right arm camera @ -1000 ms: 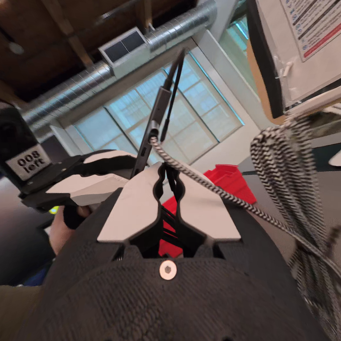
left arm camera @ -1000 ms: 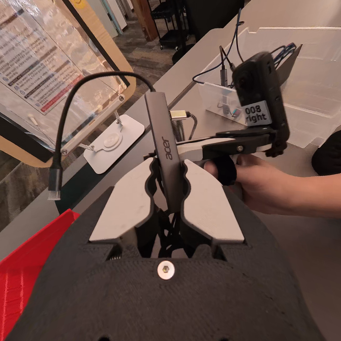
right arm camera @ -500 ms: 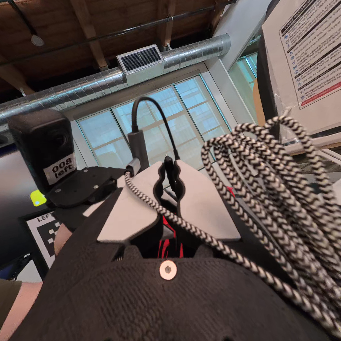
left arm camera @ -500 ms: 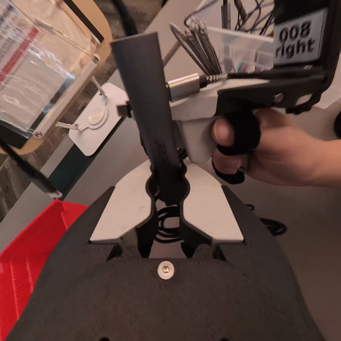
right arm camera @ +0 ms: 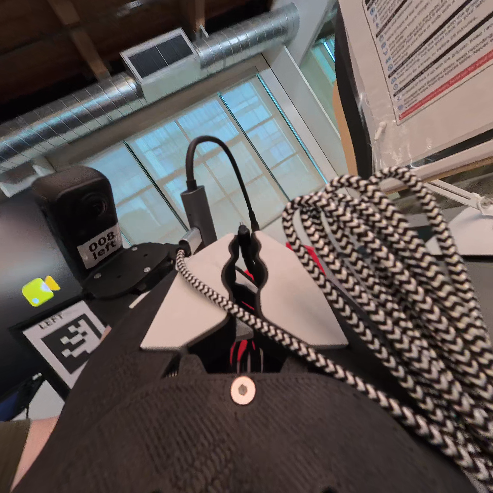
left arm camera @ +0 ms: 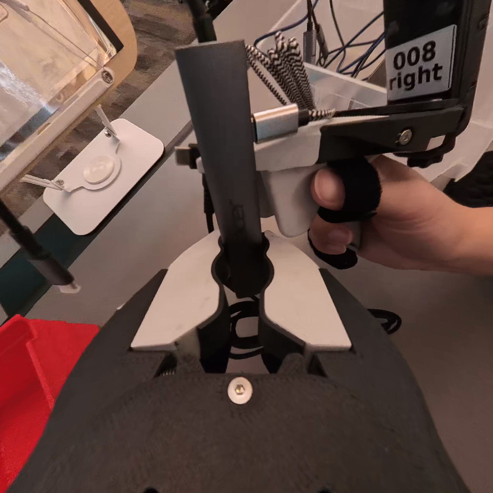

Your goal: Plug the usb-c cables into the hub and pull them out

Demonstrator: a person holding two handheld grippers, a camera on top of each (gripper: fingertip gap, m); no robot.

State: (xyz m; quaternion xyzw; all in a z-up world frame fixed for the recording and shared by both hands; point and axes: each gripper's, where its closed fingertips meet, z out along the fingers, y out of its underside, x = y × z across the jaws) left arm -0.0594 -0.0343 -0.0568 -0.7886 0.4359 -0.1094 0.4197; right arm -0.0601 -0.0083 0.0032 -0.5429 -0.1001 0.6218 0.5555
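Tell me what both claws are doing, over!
Left claw shut on hub, upright. Right claw shut on black plug. Silver plug against hub's side. Braided cable draped over right claw.

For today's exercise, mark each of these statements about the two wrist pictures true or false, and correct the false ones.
1. The left tool grips the grey hub upright. True.
2. The silver plug of the braided cable sits at the hub's side. True.
3. The right tool is open and empty. False: it is shut on a thin black cable.
4. The bin at lower left of the left wrist view is blue. False: it is red.
5. The braided cable lies flat on the table. False: its loops hang over the right tool.
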